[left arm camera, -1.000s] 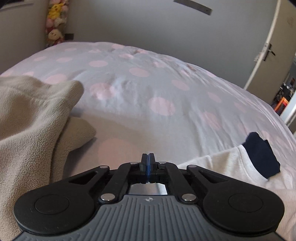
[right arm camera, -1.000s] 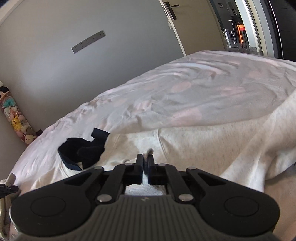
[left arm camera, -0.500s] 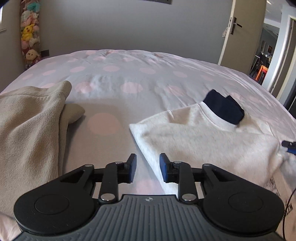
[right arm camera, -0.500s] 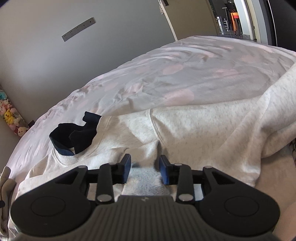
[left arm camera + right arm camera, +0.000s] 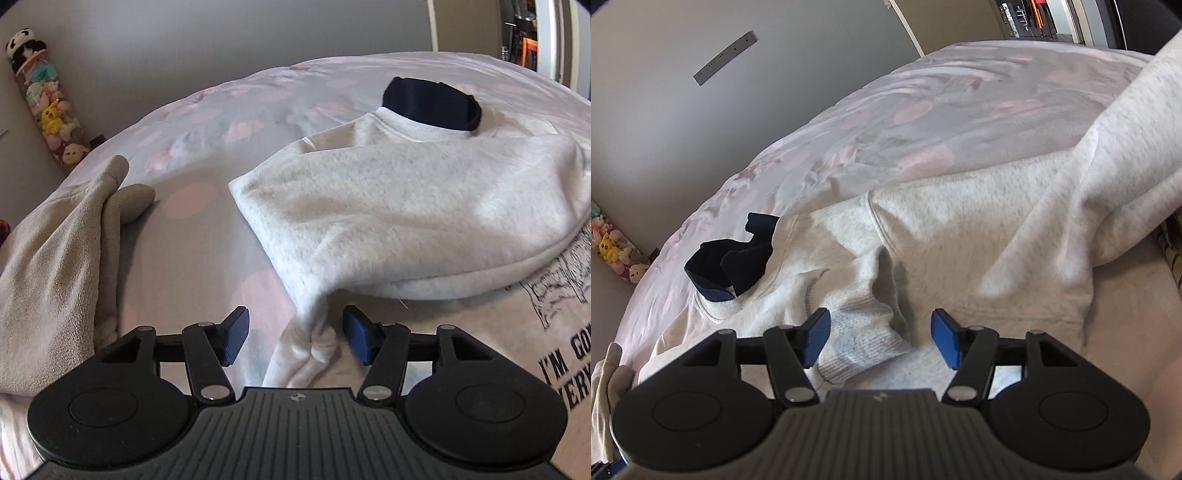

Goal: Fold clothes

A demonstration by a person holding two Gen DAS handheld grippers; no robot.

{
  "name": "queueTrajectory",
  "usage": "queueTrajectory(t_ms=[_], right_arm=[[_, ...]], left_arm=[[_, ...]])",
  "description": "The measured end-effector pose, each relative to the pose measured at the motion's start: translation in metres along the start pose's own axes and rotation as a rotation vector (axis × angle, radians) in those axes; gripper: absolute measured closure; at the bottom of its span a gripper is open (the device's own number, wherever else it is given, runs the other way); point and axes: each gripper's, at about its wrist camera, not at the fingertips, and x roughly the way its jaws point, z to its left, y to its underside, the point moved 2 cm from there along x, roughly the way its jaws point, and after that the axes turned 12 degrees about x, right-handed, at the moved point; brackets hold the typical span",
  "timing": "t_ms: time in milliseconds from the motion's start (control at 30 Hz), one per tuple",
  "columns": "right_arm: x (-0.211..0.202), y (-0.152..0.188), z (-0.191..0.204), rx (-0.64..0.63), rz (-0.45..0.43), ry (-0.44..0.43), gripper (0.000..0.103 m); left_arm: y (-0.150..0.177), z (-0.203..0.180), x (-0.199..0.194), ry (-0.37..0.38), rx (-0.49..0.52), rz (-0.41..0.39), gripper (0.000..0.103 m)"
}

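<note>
A light grey sweatshirt (image 5: pixel 388 206) with a dark navy collar (image 5: pixel 432 103) lies on the bed, one sleeve folded across its body. My left gripper (image 5: pixel 295 338) hovers over the sleeve's bunched end (image 5: pixel 314 343); its jaws are opening and the blue pads stand clear of the cloth between them. In the right wrist view the same sweatshirt (image 5: pixel 960 229) spreads out, navy collar (image 5: pixel 731 262) at the left. My right gripper (image 5: pixel 881 338) is over a ribbed cuff (image 5: pixel 860 339); its jaws are opening too, the cuff lying loose between the pads.
A beige fleece garment (image 5: pixel 51 258) lies at the left on the pink-dotted duvet (image 5: pixel 207 122). A white printed shirt (image 5: pixel 554 332) sits at the right under the sweatshirt. Plush toys (image 5: pixel 48 107) hang by the wall; a doorway (image 5: pixel 1052 18) opens beyond the bed.
Both grippers went from shut to open, letting go of the cloth. The left one swung right from the beige fleece to the sweatshirt's sleeve. The right one barely moved.
</note>
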Motion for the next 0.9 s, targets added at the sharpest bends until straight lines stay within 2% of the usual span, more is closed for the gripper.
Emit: queueTrajectory(t_ms=[100,133,167,200,233,267,333,433,533,600,700,800,833,900], right_arm=[[0.005,0.002,-0.002,0.022,0.020,-0.013,0.043],[0.006,0.003,-0.002,0.028,0.026,-0.016,0.052],[0.008,0.005,-0.002,0.034,0.031,-0.019,0.054],[0.009,0.006,-0.002,0.040,0.037,-0.021,0.059],[0.010,0.007,-0.002,0.041,0.039,-0.025,0.071],[0.008,0.007,-0.001,0.036,0.035,-0.035,0.074],[0.003,0.004,0.002,0.050,0.038,-0.077,0.080],[0.000,0.003,0.010,0.056,0.064,-0.140,0.081],[0.006,0.010,0.016,0.018,0.092,-0.109,0.082],[0.011,0.014,0.013,-0.009,0.098,-0.048,0.084],[0.012,0.009,0.003,0.026,0.095,-0.019,0.088],[0.011,0.005,0.000,-0.010,0.068,0.033,0.097],[0.010,0.004,-0.001,-0.029,0.054,0.062,0.103],[0.010,0.000,-0.005,-0.048,0.032,0.101,0.103]], left_arm=[[-0.004,0.005,0.009,-0.006,-0.059,-0.003,0.061],[-0.005,0.005,0.010,0.004,-0.059,-0.009,0.072],[-0.007,0.003,0.011,0.014,-0.044,-0.017,0.083],[-0.009,0.001,0.009,0.009,-0.011,-0.030,0.087],[-0.011,-0.002,0.006,-0.010,0.031,-0.047,0.088],[-0.013,-0.001,0.002,-0.033,0.063,-0.068,0.094],[-0.017,0.009,-0.004,-0.073,0.086,-0.108,0.093],[-0.015,0.034,-0.002,-0.039,0.031,-0.087,0.090],[-0.007,0.033,0.003,-0.018,0.046,-0.068,0.089],[-0.001,0.031,0.007,-0.004,0.048,-0.054,0.089],[0.013,0.023,0.011,-0.001,0.033,-0.053,0.087],[0.017,0.026,0.005,-0.011,0.031,-0.065,0.076],[0.017,0.029,0.002,0.001,0.026,-0.064,0.072],[0.018,0.035,-0.005,0.026,0.018,-0.066,0.067]])
